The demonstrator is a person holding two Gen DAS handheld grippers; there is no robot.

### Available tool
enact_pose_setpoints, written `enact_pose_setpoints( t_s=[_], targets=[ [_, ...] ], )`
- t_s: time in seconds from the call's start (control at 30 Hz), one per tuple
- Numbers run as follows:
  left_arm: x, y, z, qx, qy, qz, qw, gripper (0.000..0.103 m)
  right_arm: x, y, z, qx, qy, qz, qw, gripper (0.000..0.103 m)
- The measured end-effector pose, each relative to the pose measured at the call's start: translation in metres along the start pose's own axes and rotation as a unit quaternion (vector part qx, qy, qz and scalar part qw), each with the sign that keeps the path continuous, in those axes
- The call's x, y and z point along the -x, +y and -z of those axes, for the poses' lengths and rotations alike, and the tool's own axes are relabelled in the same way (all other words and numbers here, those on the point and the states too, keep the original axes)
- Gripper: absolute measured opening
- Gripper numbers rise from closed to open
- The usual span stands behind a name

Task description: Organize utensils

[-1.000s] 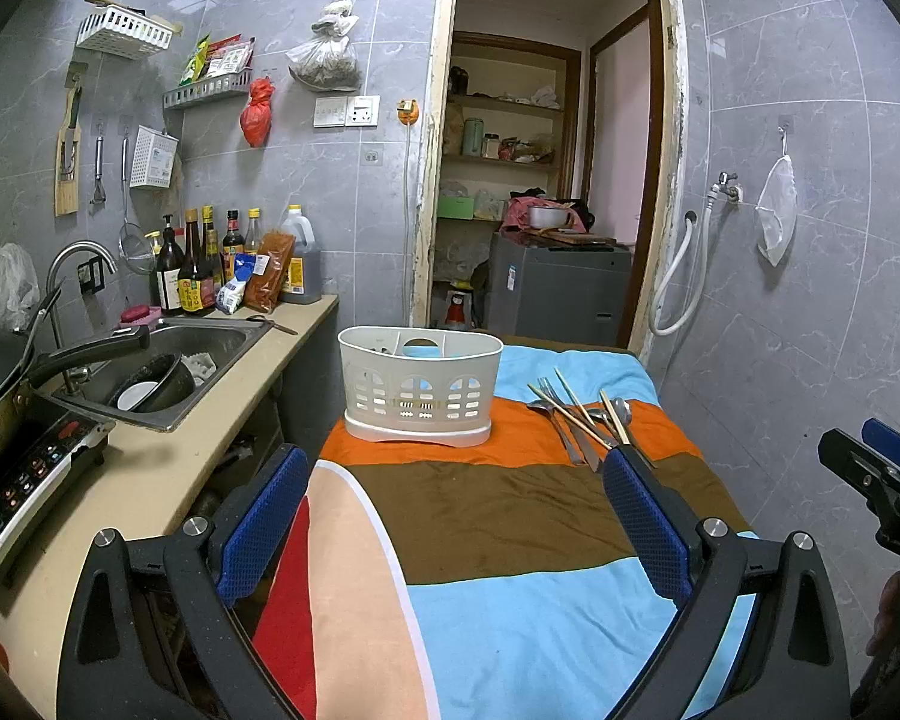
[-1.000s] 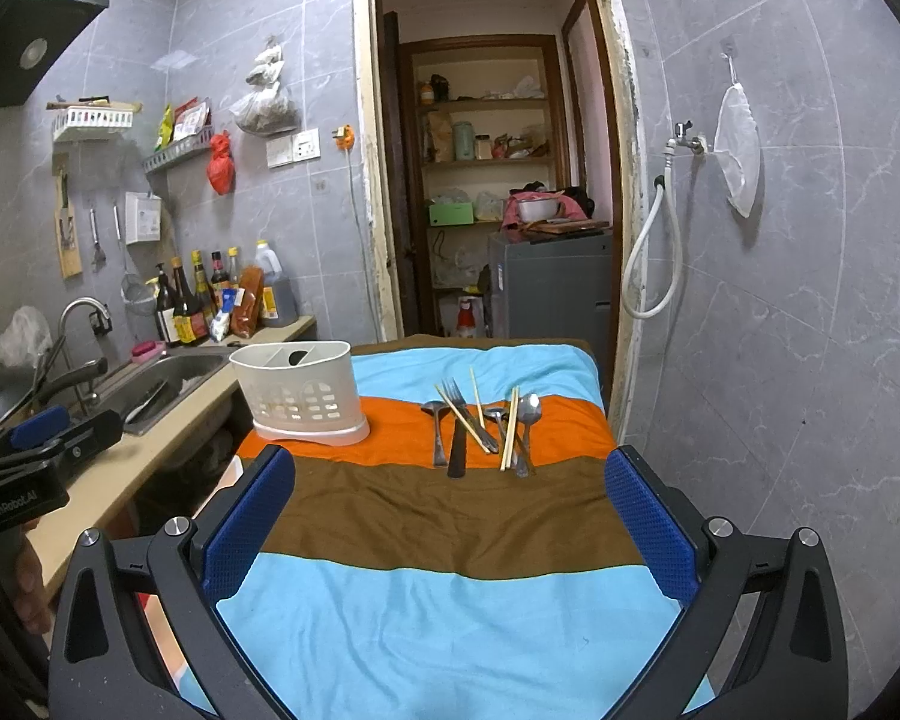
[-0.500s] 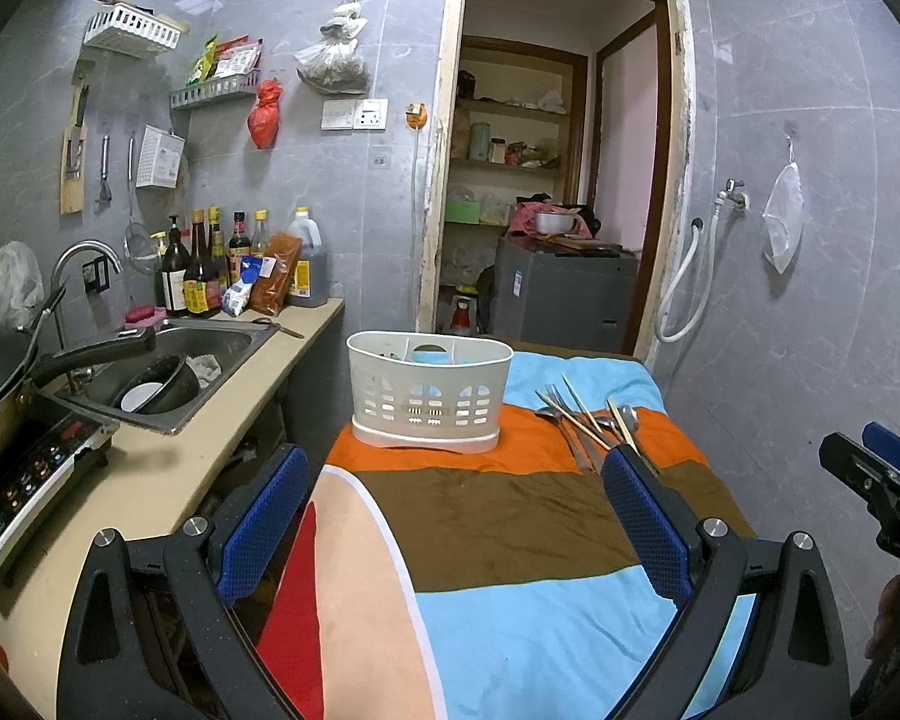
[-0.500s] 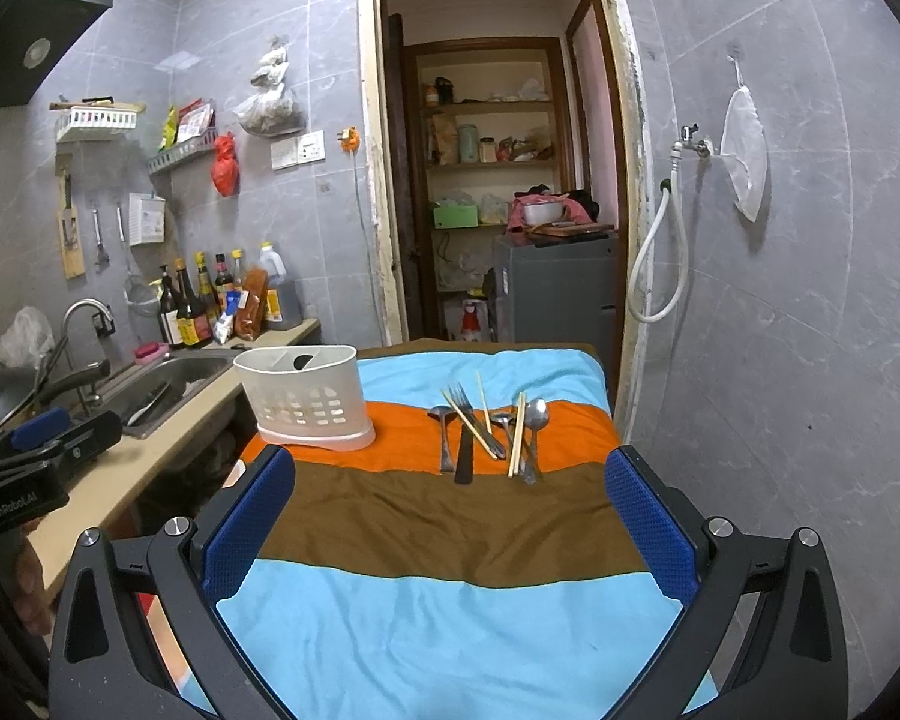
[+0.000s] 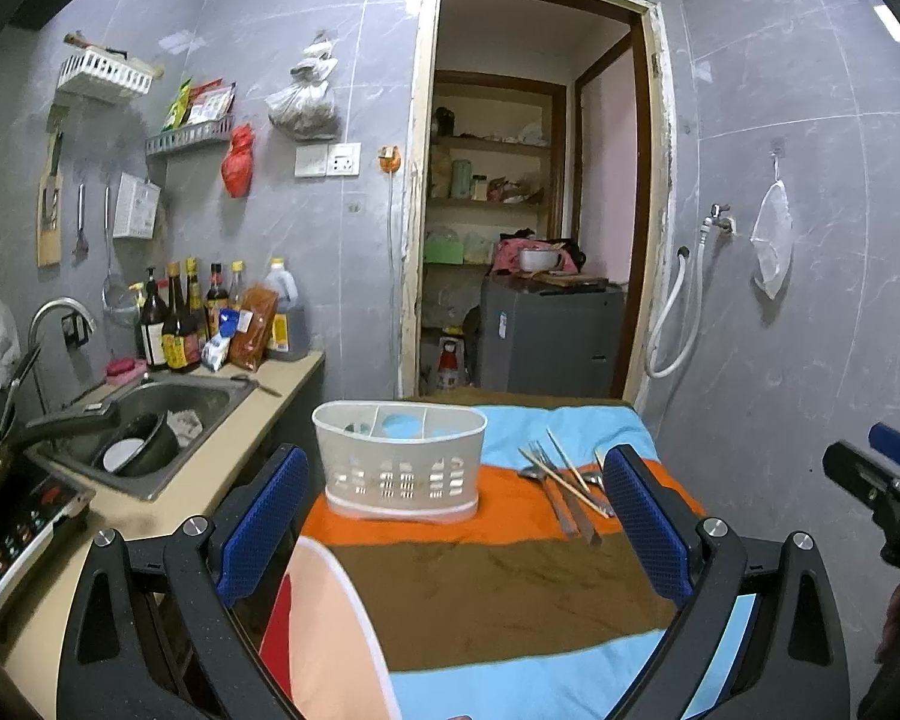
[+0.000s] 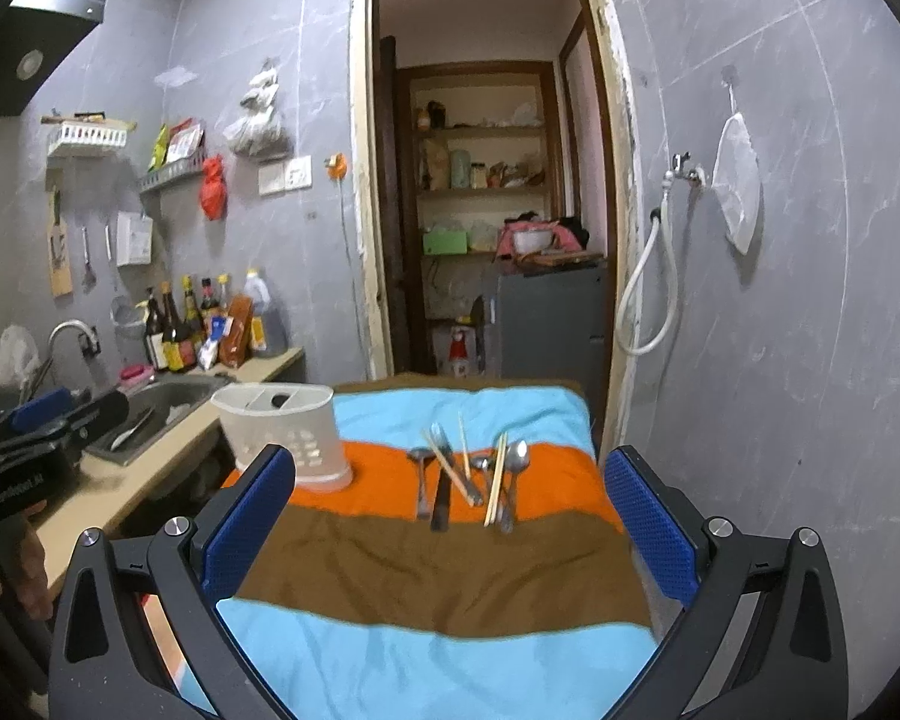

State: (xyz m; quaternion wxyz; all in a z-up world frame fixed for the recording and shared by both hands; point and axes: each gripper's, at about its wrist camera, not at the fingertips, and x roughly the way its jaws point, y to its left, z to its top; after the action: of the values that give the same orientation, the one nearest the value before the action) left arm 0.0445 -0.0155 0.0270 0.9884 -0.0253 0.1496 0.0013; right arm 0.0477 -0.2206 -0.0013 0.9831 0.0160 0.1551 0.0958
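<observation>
Hovering above the striped cloth (image 6: pixel 426 570), the right gripper (image 6: pixel 450 516) points level toward the doorway with its blue-padded fingers (image 6: pixel 651 531) spread wide and nothing between them; the left gripper (image 5: pixel 450 516) is posed the same way a little to the left, its fingers (image 5: pixel 264 519) equally wide apart and empty. In the right wrist view the left gripper's black body shows at the left edge, held by a hand (image 6: pixel 12 570) whose fingers wrap its handle; pale lettering runs along that body but is too blurred to read. In the left wrist view the right gripper appears at the far right edge as a black body with a blue tip. The utensils (image 6: pixel 468 474), namely spoons, a fork, a dark-handled piece and loose chopsticks, lie in a loose cluster on the orange band of the cloth, ahead of the right gripper and apart from both. The white perforated utensil caddy (image 5: pixel 399 468) stands upright on the same orange band to the left of them, divided into compartments. On the counter beside the sink (image 5: pixel 150 426) stand dark bottles (image 5: pixel 174 330) with yellow labels, their print illegible.
</observation>
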Motion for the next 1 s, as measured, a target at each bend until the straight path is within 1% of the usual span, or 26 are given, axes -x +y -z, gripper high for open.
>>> enact_pose_setpoints(
  t_s=[0.07, 0.13, 0.27, 0.4, 0.47, 0.57, 0.67, 0.77, 0.83, 0.93, 1.0],
  targets=[
    [-0.010, -0.005, -0.004, -0.006, 0.003, -0.015, 0.9999, 0.096, -0.008, -0.007, -0.005, 0.002, -0.009, 0.001, 1.000, 0.103],
    [-0.024, -0.011, -0.009, -0.010, 0.009, -0.019, 0.9997, 0.096, -0.015, -0.013, -0.011, 0.004, -0.011, 0.004, 1.000, 0.103],
    [-0.057, -0.018, -0.015, -0.004, 0.019, -0.015, 0.9997, 0.096, -0.036, -0.028, -0.026, 0.011, -0.015, 0.011, 1.000, 0.103],
    [-0.103, -0.032, -0.014, -0.002, 0.034, -0.005, 0.9994, 0.096, -0.066, -0.046, -0.035, 0.018, -0.005, 0.012, 1.000, 0.103],
    [-0.127, -0.040, -0.009, -0.008, 0.046, -0.007, 0.9989, 0.096, -0.086, -0.060, -0.034, 0.025, -0.001, 0.008, 1.000, 0.103],
    [-0.160, -0.051, 0.000, -0.010, 0.057, -0.010, 0.9983, 0.096, -0.122, -0.078, -0.030, 0.024, 0.019, 0.011, 0.999, 0.103],
    [-0.201, -0.063, 0.012, -0.017, 0.081, -0.014, 0.9965, 0.096, -0.156, -0.095, -0.024, 0.025, 0.033, 0.015, 0.999, 0.103],
    [-0.232, -0.071, 0.023, -0.023, 0.102, -0.012, 0.9945, 0.096, -0.188, -0.111, -0.016, 0.016, 0.053, 0.014, 0.998, 0.103],
    [-0.256, -0.074, 0.031, -0.024, 0.122, -0.013, 0.9922, 0.096, -0.209, -0.120, -0.009, 0.012, 0.070, 0.013, 0.997, 0.103],
    [-0.282, -0.072, 0.041, -0.012, 0.138, -0.009, 0.9904, 0.096, -0.238, -0.126, 0.000, 0.012, 0.098, 0.011, 0.995, 0.103],
    [-0.304, -0.071, 0.047, -0.007, 0.156, -0.011, 0.9877, 0.095, -0.259, -0.131, 0.007, 0.011, 0.119, 0.005, 0.993, 0.103]
  ],
)
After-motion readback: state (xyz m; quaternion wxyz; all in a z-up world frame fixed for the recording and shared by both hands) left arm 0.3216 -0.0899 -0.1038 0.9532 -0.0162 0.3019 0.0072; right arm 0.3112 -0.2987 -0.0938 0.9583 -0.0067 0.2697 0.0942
